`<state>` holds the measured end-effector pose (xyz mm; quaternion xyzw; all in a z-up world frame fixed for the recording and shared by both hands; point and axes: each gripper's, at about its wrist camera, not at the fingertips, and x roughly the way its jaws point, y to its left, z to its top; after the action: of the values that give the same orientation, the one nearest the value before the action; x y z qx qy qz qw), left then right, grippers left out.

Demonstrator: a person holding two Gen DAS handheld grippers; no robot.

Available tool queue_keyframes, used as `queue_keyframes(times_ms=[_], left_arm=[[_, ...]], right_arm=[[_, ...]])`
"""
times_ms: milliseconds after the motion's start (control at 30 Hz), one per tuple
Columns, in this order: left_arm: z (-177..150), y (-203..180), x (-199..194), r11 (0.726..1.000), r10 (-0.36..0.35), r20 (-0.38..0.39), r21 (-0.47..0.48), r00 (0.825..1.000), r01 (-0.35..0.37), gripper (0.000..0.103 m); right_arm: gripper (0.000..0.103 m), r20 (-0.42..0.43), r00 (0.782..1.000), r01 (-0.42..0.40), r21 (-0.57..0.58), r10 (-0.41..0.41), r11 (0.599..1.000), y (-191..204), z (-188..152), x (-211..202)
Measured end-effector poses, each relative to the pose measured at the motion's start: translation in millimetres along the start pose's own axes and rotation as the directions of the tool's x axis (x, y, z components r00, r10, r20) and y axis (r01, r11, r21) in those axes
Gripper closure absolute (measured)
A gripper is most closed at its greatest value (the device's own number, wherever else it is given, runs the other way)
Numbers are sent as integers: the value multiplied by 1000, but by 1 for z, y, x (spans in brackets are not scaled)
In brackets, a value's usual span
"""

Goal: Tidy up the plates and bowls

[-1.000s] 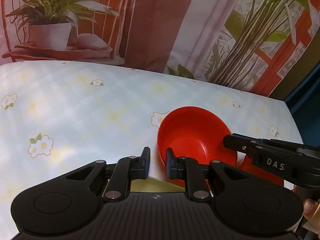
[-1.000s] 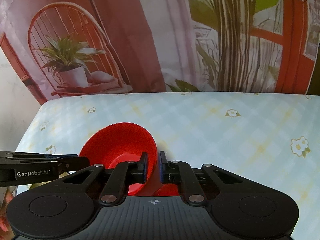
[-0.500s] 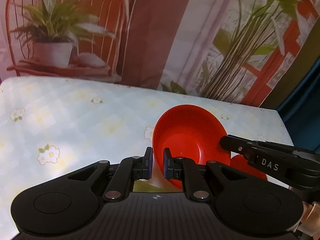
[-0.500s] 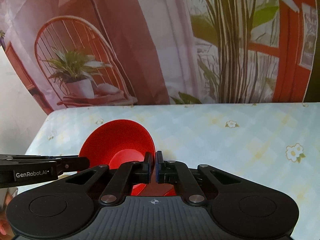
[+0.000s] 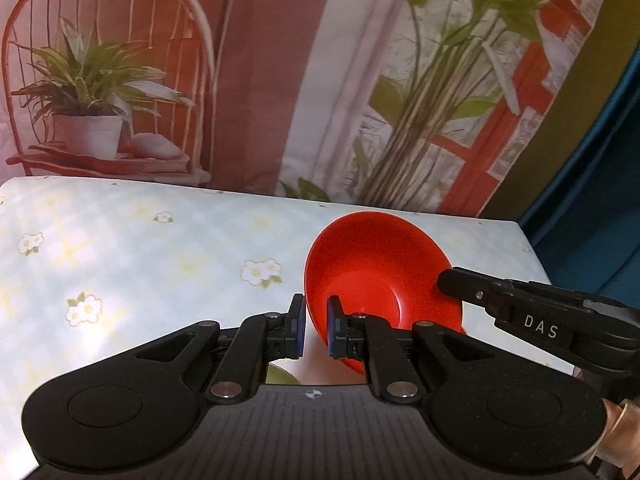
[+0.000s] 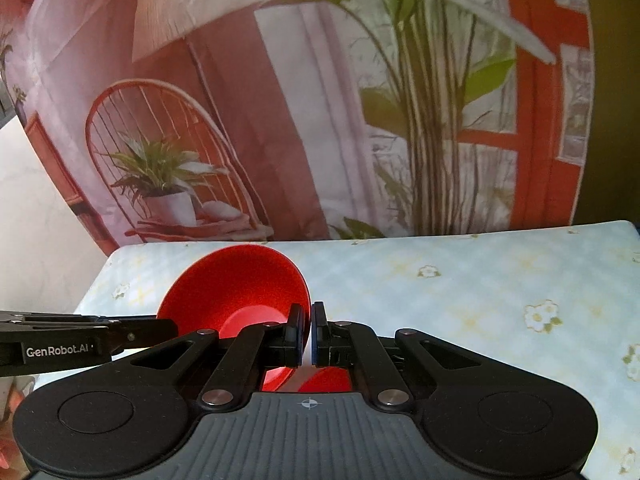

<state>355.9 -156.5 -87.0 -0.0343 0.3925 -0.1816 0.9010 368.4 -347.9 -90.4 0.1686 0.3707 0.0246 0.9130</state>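
Note:
A red bowl [image 5: 380,280] is held tilted above the table, gripped on opposite rims by both grippers. My left gripper [image 5: 314,332] is shut on its left rim. My right gripper [image 6: 306,336] is shut on its right rim; the bowl also shows in the right wrist view [image 6: 240,292]. The right gripper's finger reaches in from the right in the left wrist view [image 5: 520,312]. Another red dish [image 6: 328,380] lies on the table below, mostly hidden. A green-yellow dish [image 5: 280,374] peeks out under the left gripper.
The table has a pale blue checked cloth with flowers [image 5: 120,260]. A printed backdrop with a chair and plants [image 5: 280,80] hangs behind its far edge. The table's right edge [image 5: 528,240] borders a dark blue area.
Both grippers have lifted the red bowl up off the table. The jaws have closed tighter on its rims, and the views have tilted upward.

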Motion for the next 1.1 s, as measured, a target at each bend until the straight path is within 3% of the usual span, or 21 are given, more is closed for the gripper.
queue_keyframes(times_ms=[433, 1100], left_arm=[[-20, -31, 8, 999, -31, -48, 39, 998, 33, 91], [-44, -54, 44, 995, -22, -138, 96, 990, 36, 91]], right_arm=[[99, 5, 1000, 28, 26, -28, 999, -31, -17, -31], [99, -61, 995, 85, 52, -82, 995, -62, -44, -24]])
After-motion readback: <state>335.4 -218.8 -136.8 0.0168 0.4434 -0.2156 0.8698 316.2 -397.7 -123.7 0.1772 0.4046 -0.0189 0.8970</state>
